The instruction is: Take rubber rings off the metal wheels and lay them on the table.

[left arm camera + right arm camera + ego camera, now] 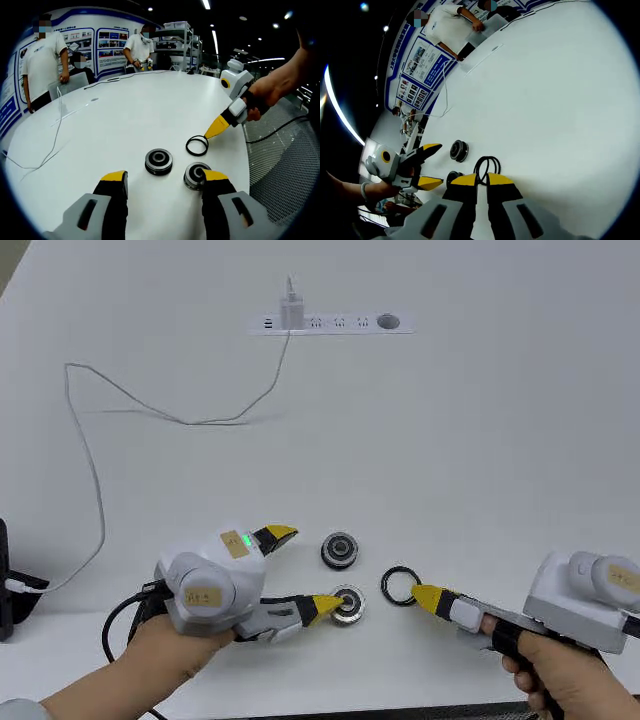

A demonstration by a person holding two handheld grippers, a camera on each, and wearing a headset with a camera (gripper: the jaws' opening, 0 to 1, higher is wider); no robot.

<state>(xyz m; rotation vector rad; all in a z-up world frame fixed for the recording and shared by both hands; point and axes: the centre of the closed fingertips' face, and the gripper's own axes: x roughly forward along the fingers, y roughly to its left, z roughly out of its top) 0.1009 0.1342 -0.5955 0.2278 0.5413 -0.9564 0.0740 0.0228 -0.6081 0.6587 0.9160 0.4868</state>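
Observation:
Two small metal wheels sit near the table's front edge. One wheel (340, 550) (159, 161) wears a black rubber ring. The other wheel (348, 603) (195, 175) (452, 176) looks bare metal and lies by one jaw tip of my left gripper (300, 570) (165, 176), which is open and holds nothing. A loose rubber ring (400, 585) (197, 145) (487, 164) lies flat on the table. My right gripper (420, 595) (482, 180) has its jaws nearly together, pinching the ring's near rim.
A white power strip (330, 323) with a plugged charger lies at the back. Its white cable (90, 460) loops over the left of the table (480, 440). A dark object (5, 580) stands at the left edge. People stand beyond the table in the gripper views.

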